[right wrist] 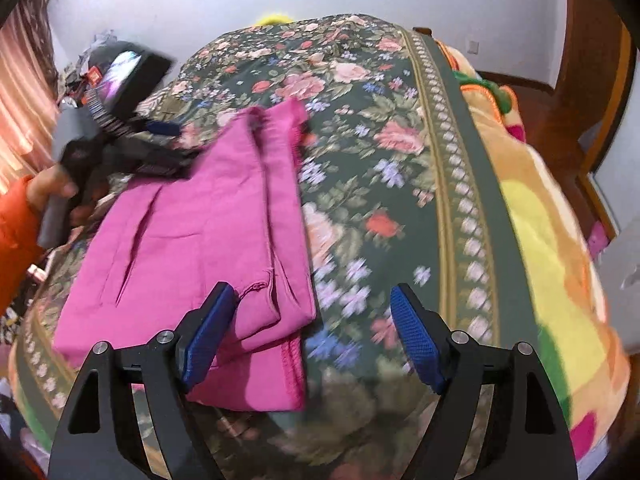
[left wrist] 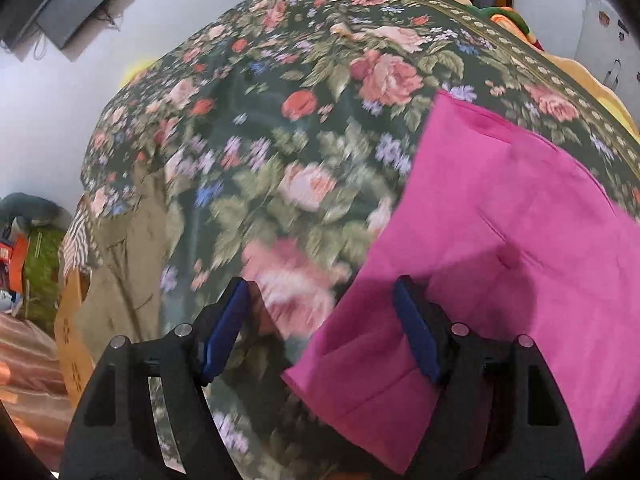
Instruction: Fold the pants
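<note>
Magenta pants (right wrist: pixel 192 232) lie folded on a floral bedspread (right wrist: pixel 380 152), with layers stacked at the near end. In the left wrist view the pants (left wrist: pixel 512 220) fill the right side. My left gripper (left wrist: pixel 320 292) is open and empty, hovering above the pants' left edge; its right finger is over the fabric. It also shows in the right wrist view (right wrist: pixel 160 136), held by a hand at the pants' far left corner. My right gripper (right wrist: pixel 312 300) is open and empty above the pants' right near edge.
An olive garment (left wrist: pixel 124 264) lies at the bed's left edge. A bright fleece blanket (right wrist: pixel 552 240) lies along the bed's right side. Wooden furniture (right wrist: pixel 580 80) stands at the right. A white wall (left wrist: pixel 60 100) is beyond the bed.
</note>
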Available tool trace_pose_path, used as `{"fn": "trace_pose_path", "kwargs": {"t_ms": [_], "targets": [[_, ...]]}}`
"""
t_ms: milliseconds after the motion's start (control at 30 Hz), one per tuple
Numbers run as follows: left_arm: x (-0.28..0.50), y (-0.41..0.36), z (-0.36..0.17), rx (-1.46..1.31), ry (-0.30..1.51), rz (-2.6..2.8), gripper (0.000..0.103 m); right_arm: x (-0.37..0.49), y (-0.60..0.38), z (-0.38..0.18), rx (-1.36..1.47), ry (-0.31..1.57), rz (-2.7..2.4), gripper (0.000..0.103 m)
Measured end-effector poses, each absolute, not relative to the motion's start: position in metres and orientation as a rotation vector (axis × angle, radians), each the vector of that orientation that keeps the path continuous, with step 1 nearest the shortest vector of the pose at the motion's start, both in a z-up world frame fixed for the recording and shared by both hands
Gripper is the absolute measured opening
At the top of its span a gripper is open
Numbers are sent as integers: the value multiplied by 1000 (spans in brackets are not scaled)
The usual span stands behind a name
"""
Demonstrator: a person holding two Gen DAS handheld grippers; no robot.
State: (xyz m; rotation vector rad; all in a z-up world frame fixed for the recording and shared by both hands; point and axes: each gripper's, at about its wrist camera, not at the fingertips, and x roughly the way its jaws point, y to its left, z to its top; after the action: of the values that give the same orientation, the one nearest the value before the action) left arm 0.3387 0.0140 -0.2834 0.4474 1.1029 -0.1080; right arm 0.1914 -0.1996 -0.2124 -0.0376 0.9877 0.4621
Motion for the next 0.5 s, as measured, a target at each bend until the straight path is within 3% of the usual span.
{"fn": "trace_pose_path", "kwargs": {"t_ms": [267, 500], "targets": [[270, 80, -260, 216, 1143, -38, 75, 237, -187, -209, -168, 969, 441, 76], [197, 89, -248, 87, 1125, 54, 75, 241, -177, -186, -113, 971, 476, 76]]}}
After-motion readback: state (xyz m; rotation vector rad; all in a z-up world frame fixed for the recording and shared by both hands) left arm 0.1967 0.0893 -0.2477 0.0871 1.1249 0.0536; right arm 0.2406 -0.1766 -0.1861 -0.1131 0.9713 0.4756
